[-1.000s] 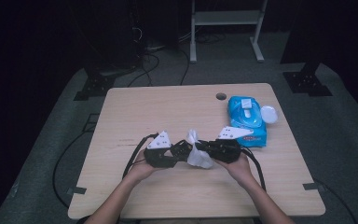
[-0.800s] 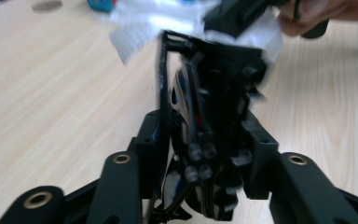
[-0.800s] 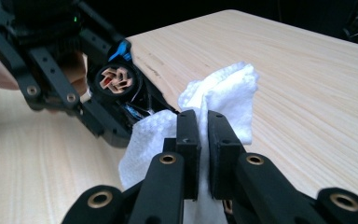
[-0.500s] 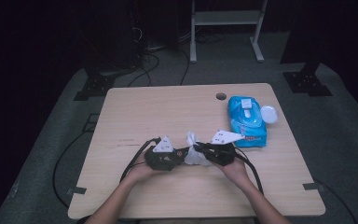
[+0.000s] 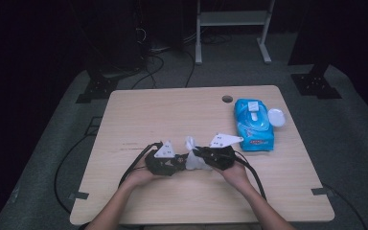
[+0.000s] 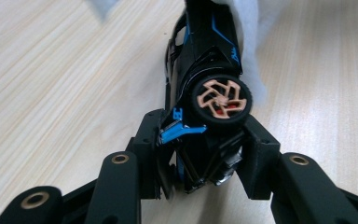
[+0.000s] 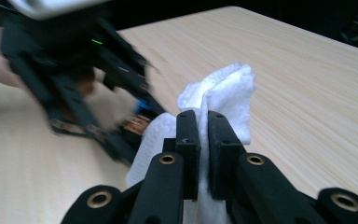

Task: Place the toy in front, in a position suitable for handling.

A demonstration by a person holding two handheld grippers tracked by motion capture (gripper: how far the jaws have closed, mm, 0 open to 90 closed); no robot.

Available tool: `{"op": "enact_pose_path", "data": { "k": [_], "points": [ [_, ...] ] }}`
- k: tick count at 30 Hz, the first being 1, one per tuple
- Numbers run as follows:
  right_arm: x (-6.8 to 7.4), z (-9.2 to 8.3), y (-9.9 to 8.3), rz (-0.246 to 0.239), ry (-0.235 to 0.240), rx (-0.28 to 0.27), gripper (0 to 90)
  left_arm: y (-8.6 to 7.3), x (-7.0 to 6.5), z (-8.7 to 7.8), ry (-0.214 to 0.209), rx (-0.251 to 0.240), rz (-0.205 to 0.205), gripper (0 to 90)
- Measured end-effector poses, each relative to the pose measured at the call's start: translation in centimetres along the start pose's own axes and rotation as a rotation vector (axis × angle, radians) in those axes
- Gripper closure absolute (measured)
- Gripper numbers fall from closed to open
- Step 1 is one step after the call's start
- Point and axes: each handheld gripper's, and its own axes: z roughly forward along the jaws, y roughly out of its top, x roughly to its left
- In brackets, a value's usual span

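My left gripper (image 6: 205,154) is shut on a black toy car (image 6: 207,56) with blue trim and a copper-spoked wheel, holding it by one end just above the wooden table (image 6: 51,70). My right gripper (image 7: 204,140) is shut on a crumpled white wipe (image 7: 223,93), which presses against the far end of the car (image 7: 137,123). In the high view both grippers meet near the table's front middle: the left gripper (image 5: 175,165), the wipe (image 5: 191,155) and the right gripper (image 5: 202,158) lie in a row.
A blue pack of wet wipes (image 5: 253,123) with its round white lid (image 5: 275,117) flipped open lies at the right of the table. A cable hole (image 5: 227,99) sits near the far edge. Cables trail from both grippers off the table (image 5: 139,115).
My right gripper with the wipe has shifted slightly left, closer against the car. The left gripper has stayed in place.
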Motion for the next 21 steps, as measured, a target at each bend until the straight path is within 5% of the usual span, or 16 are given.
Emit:
{"op": "enact_pose_path", "data": {
  "k": [3,9,13,16,21],
  "points": [
    [1.5,1.6,0.9,-0.007,0.072,0.007,83.5,0.1,-0.2,0.2,0.01,-0.008,0.022,57.5],
    [1.5,2.5,1.0,-0.024,0.073,0.043,83.4,-0.2,-0.1,0.0,0.01,-0.017,0.013,57.8],
    [-0.4,0.8,0.2,0.008,-0.001,0.059,83.7,-0.2,0.0,0.1,0.008,-0.025,0.003,57.8],
    [-0.5,0.6,0.1,0.013,-0.005,0.056,83.7,0.0,0.0,0.2,0.007,-0.021,0.012,57.7],
    [1.2,2.4,0.7,0.011,0.073,0.042,83.6,0.1,-0.1,0.3,0.008,-0.02,0.007,57.7]
  ]
}}
